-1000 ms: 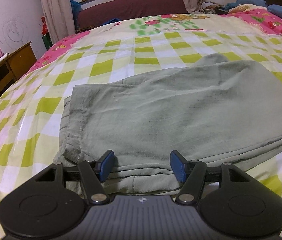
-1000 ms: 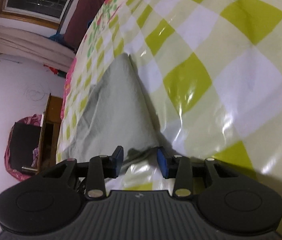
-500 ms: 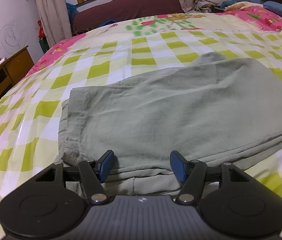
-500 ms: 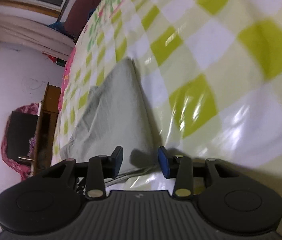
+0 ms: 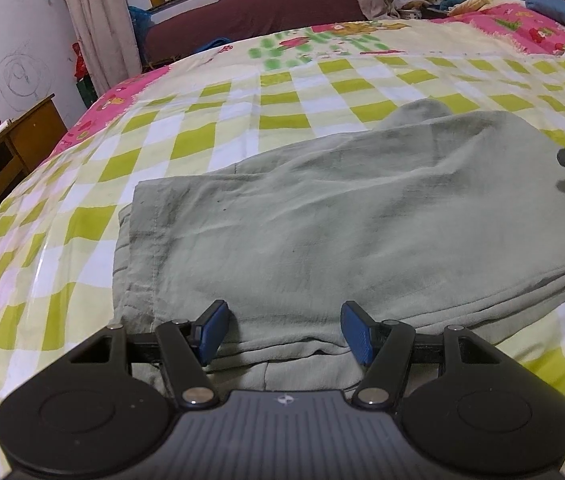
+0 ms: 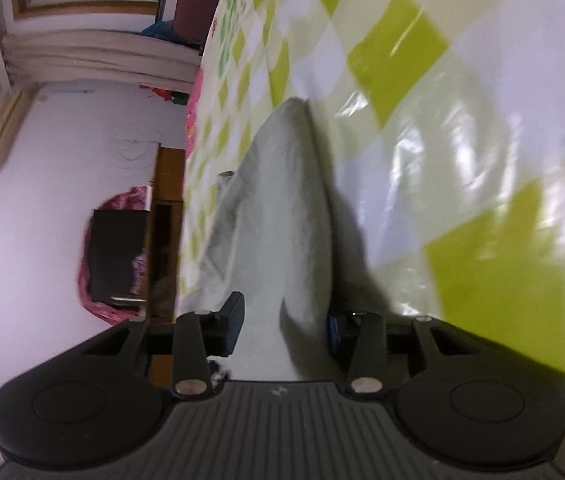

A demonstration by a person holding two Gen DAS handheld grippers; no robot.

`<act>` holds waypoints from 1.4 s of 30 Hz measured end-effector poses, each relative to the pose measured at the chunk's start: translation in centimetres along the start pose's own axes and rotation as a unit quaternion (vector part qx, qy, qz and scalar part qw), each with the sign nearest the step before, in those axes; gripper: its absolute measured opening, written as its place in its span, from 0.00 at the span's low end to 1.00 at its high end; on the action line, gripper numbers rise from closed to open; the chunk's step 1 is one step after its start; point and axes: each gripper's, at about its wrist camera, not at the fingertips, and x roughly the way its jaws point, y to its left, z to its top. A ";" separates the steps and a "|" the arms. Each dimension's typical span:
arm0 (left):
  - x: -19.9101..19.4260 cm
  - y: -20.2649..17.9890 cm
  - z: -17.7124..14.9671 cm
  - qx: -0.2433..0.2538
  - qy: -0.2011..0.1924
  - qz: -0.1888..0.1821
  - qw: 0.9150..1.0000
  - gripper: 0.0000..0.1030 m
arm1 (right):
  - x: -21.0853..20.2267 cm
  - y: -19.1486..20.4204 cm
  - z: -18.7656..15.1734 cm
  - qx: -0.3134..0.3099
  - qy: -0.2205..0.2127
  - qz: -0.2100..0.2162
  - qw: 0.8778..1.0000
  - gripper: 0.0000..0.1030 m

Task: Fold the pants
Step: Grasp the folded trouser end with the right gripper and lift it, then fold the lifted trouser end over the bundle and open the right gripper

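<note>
Right wrist: pants (image 6: 282,216) hide right fingertip (image 6: 332,330)

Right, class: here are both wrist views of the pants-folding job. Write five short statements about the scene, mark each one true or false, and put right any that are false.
1. The pants are grey-green and lie on a checked bedspread. True.
2. The left tool is clamped tight on a blue towel. False: its pads stand apart over the near edge of the pants.
3. A fold of the pants sits between the pads of the right tool. True.
4. The bedspread checks are red and black. False: they are yellow-green and white.
5. A wooden cabinet stands beside the bed. True.
</note>
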 end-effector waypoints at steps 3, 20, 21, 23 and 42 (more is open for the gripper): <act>0.0 0.1 0.0 -0.001 -0.002 -0.003 1.000 0.72 | -1.0 2.0 -1.0 -0.040 -0.014 -0.004 0.999 0.09; -0.7 3.3 -2.8 -0.062 -0.062 -0.070 0.994 0.74 | 19.8 25.4 -10.0 -0.410 0.099 -0.129 0.898 0.05; -0.8 3.4 -3.0 -0.065 -0.065 -0.072 0.993 0.74 | 20.7 25.4 -10.9 -0.423 0.108 -0.137 0.889 0.05; -1.0 3.7 -3.2 -0.072 -0.069 -0.078 0.992 0.74 | 21.3 25.1 -12.8 -0.439 0.117 -0.144 0.879 0.05; -2.6 6.0 -4.8 -0.109 -0.070 -0.102 0.986 0.75 | 28.4 23.4 -15.1 -0.433 0.187 -0.171 0.865 0.17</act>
